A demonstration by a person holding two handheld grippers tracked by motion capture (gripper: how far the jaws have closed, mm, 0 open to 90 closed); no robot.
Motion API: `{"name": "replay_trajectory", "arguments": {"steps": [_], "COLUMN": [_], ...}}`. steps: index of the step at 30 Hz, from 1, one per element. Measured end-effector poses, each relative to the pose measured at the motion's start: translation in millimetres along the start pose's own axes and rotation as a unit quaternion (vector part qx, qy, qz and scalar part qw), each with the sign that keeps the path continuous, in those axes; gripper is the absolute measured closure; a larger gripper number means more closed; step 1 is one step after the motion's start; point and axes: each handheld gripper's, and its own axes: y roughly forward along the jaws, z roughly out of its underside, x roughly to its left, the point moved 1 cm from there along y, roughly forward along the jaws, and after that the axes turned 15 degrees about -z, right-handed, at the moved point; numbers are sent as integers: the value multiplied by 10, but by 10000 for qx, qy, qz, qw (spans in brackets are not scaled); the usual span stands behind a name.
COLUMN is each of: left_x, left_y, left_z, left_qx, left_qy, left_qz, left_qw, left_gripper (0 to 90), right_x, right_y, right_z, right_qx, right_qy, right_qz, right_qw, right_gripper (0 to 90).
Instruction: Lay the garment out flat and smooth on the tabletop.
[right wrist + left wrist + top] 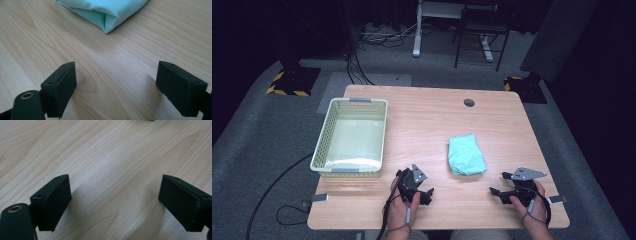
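One folded light-blue cloth (466,154) lying flat on the wooden table (422,117), right of centre, between the two grippers and nearer the far side. Left gripper (426,195): jaws wide apart, empty. Right gripper (495,192): same, cloth just ahead. One pale-green perforated basket (332,120) at left.

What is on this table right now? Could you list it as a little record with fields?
surface: wooden table
folded cloth: light blue-green, lying flat between the two grippers, touched by neither
basket: pale slotted plastic, at the table's left, nothing visible inside
left gripper: jaws open, nothing between them
right gripper: jaws open, nothing between them, pointing toward the cloth
table hole: round, near the far edge
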Motion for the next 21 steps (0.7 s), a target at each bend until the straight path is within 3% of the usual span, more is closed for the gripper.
{"name": "replay_trajectory", "arguments": {"steps": [21], "left_x": [4], "left_y": [4], "left_z": [-2], "left_qx": [9], "left_qy": [3], "left_qz": [37], "left_qw": [10000], "left_gripper": [104], "right_x": [0], "right_y": [0], "right_z": [-1], "right_qx": [1], "right_qy": [10], "right_qz": [6], "right_qw": [10000], "right_gripper": [172]}}
